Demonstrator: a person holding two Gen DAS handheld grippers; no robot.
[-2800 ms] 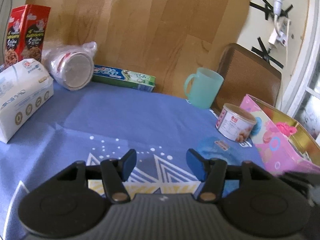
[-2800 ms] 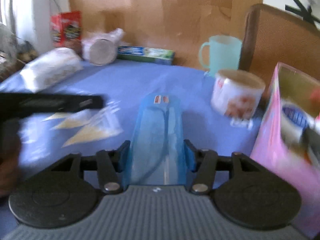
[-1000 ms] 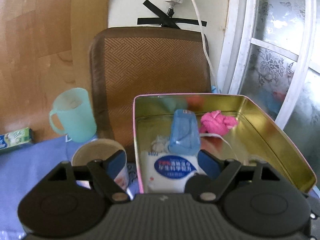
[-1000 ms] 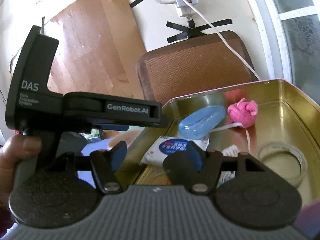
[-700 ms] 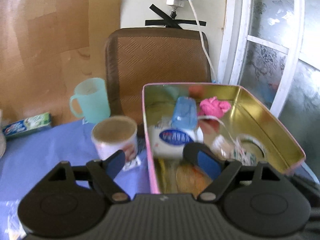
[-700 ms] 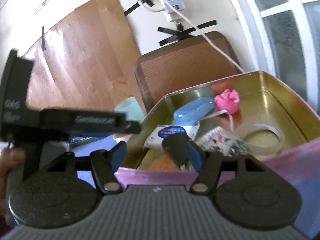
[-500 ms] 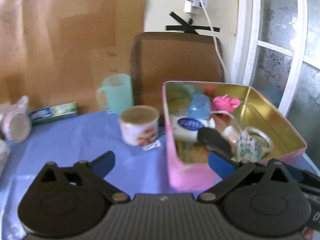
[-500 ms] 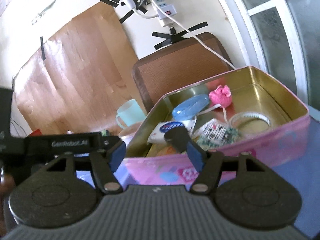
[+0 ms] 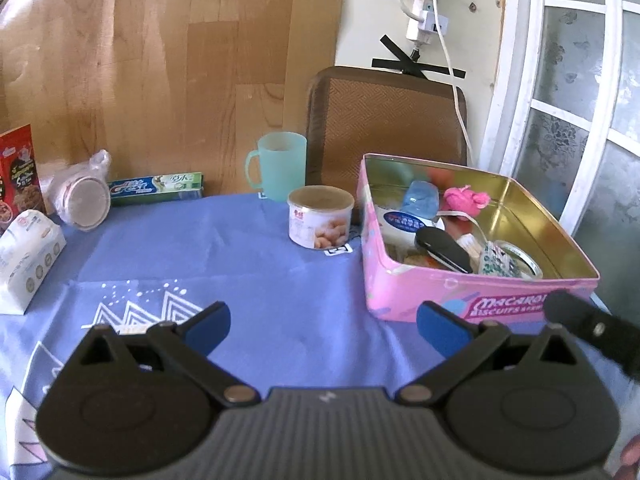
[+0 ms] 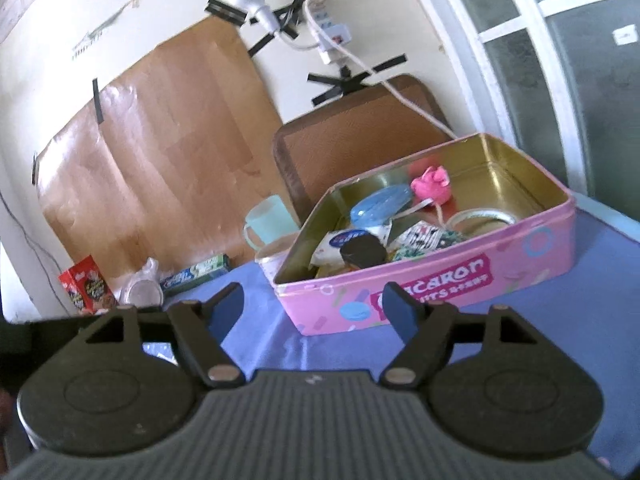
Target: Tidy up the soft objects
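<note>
Blue patterned tablecloth (image 9: 248, 264): loose cloth over the table. A low sweep of either tool can catch and drag it, and everything standing on it shifts with it.

Pink rectangular biscuit tin with gold interior (image 9: 452, 296): stands open at the right end of the table, holding the sorted items. It looks light; a push against its front wall can slide it toward the table edge.

Left gripper (image 9: 322, 326): jaws spread wide, nothing between them, above bare cloth in front of the tin. The jaws have just been opening. Wide jaws may strike the tin wall on a sideways move.

Right gripper (image 10: 314, 310): jaws apart and empty, facing the tin's front wall. They have just been opening further. Both tools sit close together, so they may collide.

White soft tissue pack (image 9: 26, 256): lies at the far left of the cloth, well apart from the tin. Probably the next soft item. A shallow pinch may crush the wrapper or slip off.

Round printed food can (image 9: 320, 216): stands just beside the tin's left wall. A carry across the table may knock it over.

Translucent blue soft pouch (image 10: 380, 204): rests inside the tin, leaning on other contents. Further drops may pile high and spill out.

Pink plush toy (image 10: 432, 184): lies near the tin's back wall; low risk.
</note>
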